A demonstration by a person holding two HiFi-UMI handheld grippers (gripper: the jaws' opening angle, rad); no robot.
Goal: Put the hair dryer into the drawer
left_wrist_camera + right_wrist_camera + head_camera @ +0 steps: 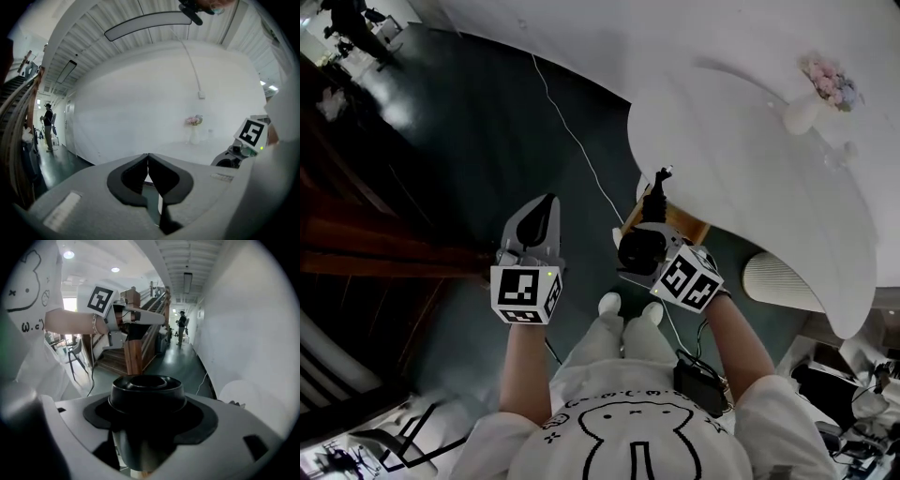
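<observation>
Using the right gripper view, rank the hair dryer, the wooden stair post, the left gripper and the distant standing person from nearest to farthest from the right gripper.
1. hair dryer: centre, clamped between the jaws.
2. left gripper: upper left, in front of the post.
3. wooden stair post: left of centre, behind that gripper.
4. person: farthest, small, right of centre.

The hair dryer (636, 251) is black, with a short round barrel whose ringed end (147, 389) faces forward. It is held off the floor, clamped between the jaws of the right gripper (647, 236). A narrow black part (658, 190) juts beyond it.
</observation>
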